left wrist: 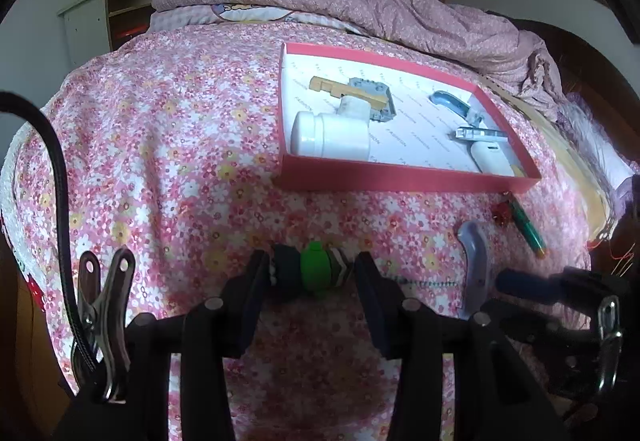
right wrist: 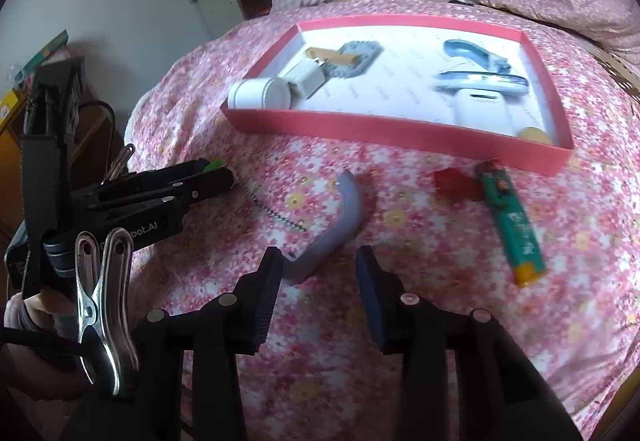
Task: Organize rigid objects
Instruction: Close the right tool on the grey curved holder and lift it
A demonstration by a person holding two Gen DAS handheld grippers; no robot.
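Floral bedspread (left wrist: 160, 129): left tongs (left wrist: 312, 273) clamp a green toy (left wrist: 314, 273); right tongs (right wrist: 318, 261) apart.

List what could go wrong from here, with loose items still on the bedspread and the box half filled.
1. The left gripper pinches a green-and-black toy by its ends; its bead chain trails and might snag.
2. The right gripper stands open at one end of the curved grey handle; an end grip could let it swing.
3. The box sits on soft bedding and may tip.
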